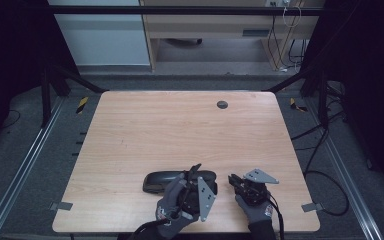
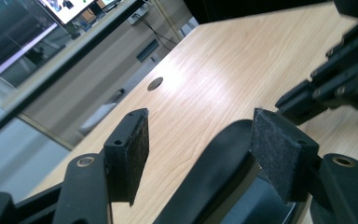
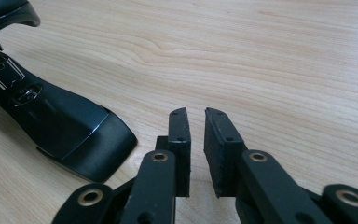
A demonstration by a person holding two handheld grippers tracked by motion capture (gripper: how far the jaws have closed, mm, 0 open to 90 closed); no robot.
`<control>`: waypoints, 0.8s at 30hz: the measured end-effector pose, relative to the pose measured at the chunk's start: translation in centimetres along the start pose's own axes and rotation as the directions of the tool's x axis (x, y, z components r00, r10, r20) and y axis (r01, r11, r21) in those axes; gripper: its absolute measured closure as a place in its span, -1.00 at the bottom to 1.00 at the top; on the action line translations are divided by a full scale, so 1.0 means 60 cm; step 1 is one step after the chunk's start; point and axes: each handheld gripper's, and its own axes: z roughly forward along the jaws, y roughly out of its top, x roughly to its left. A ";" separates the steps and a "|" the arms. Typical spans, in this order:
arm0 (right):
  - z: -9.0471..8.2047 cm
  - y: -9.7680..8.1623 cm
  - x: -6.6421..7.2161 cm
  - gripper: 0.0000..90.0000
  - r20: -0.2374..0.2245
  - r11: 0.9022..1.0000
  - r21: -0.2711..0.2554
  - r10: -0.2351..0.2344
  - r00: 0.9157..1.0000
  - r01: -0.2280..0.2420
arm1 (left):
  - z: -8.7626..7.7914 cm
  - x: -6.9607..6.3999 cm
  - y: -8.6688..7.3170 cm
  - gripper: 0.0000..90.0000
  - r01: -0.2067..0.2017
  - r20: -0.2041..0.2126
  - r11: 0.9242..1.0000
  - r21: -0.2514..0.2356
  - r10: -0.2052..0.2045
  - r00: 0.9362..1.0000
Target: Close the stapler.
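1. Where the table (image 1: 180, 125) meets its near edge, at about 6 o'clock, two gloved hands are seen, each with a gripper.
2. The left gripper (image 1: 195, 170) is held over the right end of a black object (image 1: 160, 181). In the left gripper view its jaws (image 2: 200, 135) are spread wide; the object (image 2: 214, 177) lies between them, close against one pad, while the other pad stands clear of it. No grip is made.
3. The right gripper (image 1: 231, 178) is placed just beside the object, at its 3 o'clock, apart from it. In its own view the jaws (image 3: 196, 116) are parted by a narrow gap with nothing between them, and the object (image 3: 65, 126) is seen at 9 o'clock.
4. The object is laid lengthwise along the near edge. What it is cannot be told for certain.
5. Its shell is judged to be hard, glossy plastic: stiff, fairly light and slippery under the pads. Metal parts are seen at one end, so a hinge may be present and that end may swing.
6. Hold is best taken across the narrow waist, with the pads square on the flat sides, not on the rounded, polished end.
7. Farther off, at 1 o'clock, a dark hole (image 1: 222, 104) is set into the bare wood.
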 end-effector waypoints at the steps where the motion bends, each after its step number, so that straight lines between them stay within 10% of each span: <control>1: 0.000 0.000 0.000 0.76 0.003 1.000 -0.001 0.000 1.000 0.000 | 0.000 0.000 0.000 -0.19 0.000 0.000 1.000 0.000 0.000 1.000; 8: -0.004 0.003 -0.001 0.69 0.002 1.000 -0.021 0.000 1.000 0.000 | -0.025 0.076 -0.016 -0.19 0.177 0.040 0.984 -0.014 -0.176 0.984; 24: -0.014 0.022 -0.012 1.00 -0.010 0.999 -0.037 -0.005 1.000 0.004 | -0.073 0.197 -0.120 -0.17 0.341 -0.077 0.939 0.046 -0.337 0.938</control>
